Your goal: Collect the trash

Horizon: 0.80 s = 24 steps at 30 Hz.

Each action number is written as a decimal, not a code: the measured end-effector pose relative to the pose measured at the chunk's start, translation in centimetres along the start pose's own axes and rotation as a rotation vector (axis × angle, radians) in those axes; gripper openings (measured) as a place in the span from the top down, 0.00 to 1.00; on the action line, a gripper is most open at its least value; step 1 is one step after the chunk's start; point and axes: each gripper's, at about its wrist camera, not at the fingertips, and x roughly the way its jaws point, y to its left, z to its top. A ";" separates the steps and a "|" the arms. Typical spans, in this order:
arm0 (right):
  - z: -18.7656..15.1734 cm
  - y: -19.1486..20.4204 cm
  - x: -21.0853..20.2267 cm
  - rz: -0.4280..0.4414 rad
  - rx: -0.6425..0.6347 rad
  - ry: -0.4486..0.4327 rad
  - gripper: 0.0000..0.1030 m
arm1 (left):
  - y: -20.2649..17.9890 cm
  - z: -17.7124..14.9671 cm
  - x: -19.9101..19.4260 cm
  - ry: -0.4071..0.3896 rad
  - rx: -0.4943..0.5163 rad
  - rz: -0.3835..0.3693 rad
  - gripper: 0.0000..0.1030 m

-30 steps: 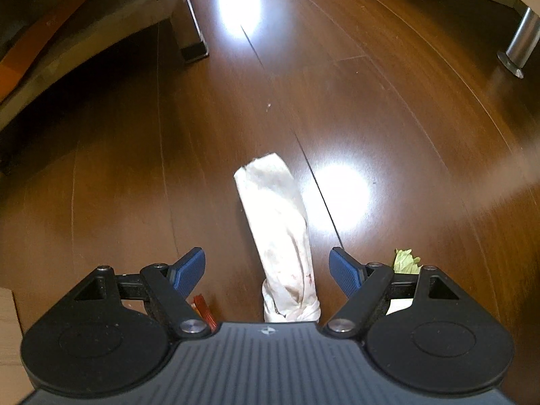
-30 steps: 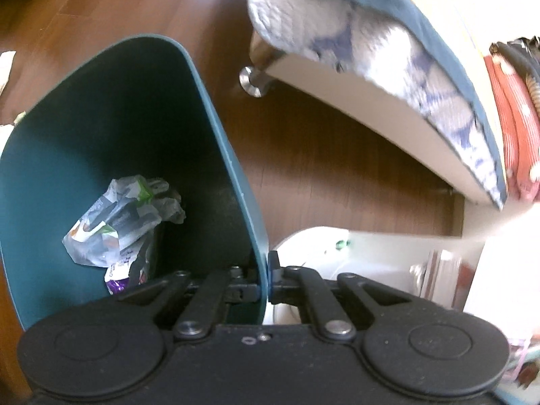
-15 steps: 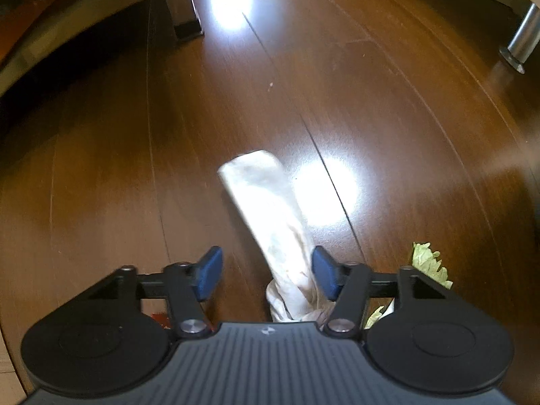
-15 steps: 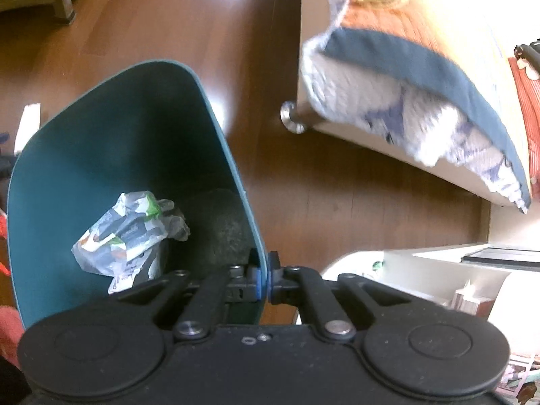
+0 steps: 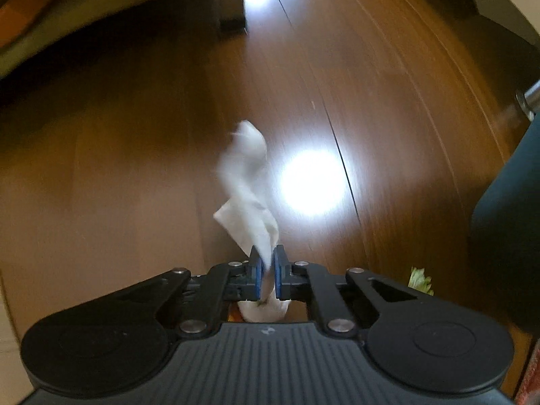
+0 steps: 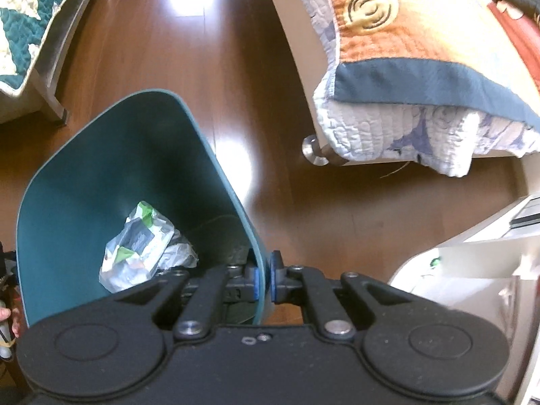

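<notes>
Biggest thing around is the floor (image 5: 388, 108), dark wood with a glare spot, and the bed (image 6: 422, 54) with its quilt off to my right. Next down, the bin (image 6: 101, 175): my right gripper (image 6: 265, 281) has its fingers clenched on the rim, tilting it so the opening faces me, and there's a crumpled wrapper (image 6: 141, 246) already sitting in the bottom. Now the news. A second ago my left gripper (image 5: 266, 275) was wide open around the tissue (image 5: 248, 199) lying flat on the floor, and now the fingers have pinched shut on its near end. The rest of it sticks out in front, blurry, and looks like it's coming up off the boards, so I'd call that grab done. The bin's edge shows at the right of the left view, so the drop should be a short swing over. One green scrap (image 5: 420, 280) lies on the floor just beside the bin, probably next.
</notes>
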 end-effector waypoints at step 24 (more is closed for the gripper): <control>-3.0 -1.4 6.1 0.282 -0.131 0.051 0.89 | -1.7 6.9 -15.3 -0.096 0.063 -0.066 0.95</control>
